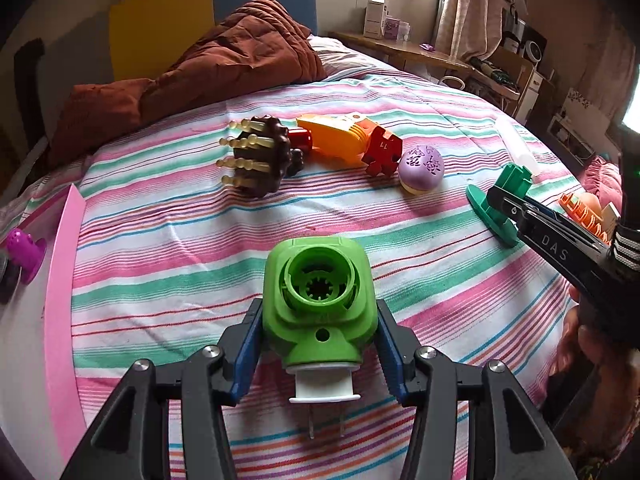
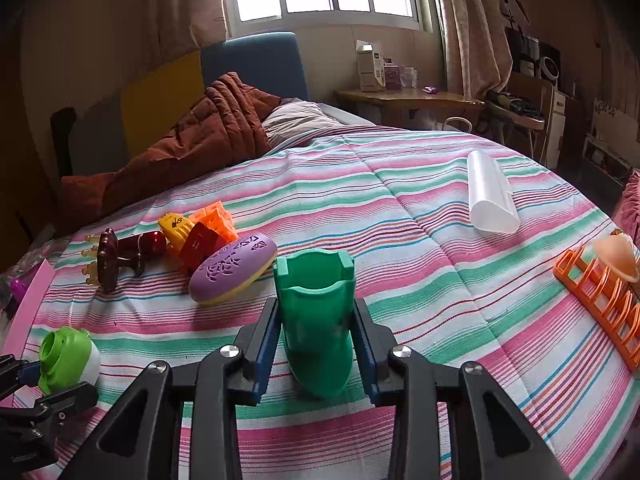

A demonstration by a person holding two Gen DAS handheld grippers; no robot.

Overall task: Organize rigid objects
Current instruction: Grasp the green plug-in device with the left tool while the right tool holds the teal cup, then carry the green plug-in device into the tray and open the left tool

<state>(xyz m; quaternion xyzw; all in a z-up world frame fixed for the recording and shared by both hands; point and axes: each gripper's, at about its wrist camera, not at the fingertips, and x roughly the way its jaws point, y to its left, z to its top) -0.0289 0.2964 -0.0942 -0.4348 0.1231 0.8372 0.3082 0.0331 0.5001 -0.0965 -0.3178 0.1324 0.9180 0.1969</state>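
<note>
I'm pinching the lime green plug-in unit (image 1: 320, 304) in my left gripper (image 1: 319, 334) jaws over the striped bed (image 1: 160, 248), while my right gripper (image 2: 316, 344) jaws are clamping the teal holder (image 2: 316, 312) just above the bed

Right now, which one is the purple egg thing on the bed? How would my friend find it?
Look at the striped bedspread, then the huddle of toys in its middle. The purple egg lies at the right end of that huddle, touching the red puzzle piece. It alone is smooth, oval and lilac, with small cut-out patterns and a pale yellow underside.
</note>
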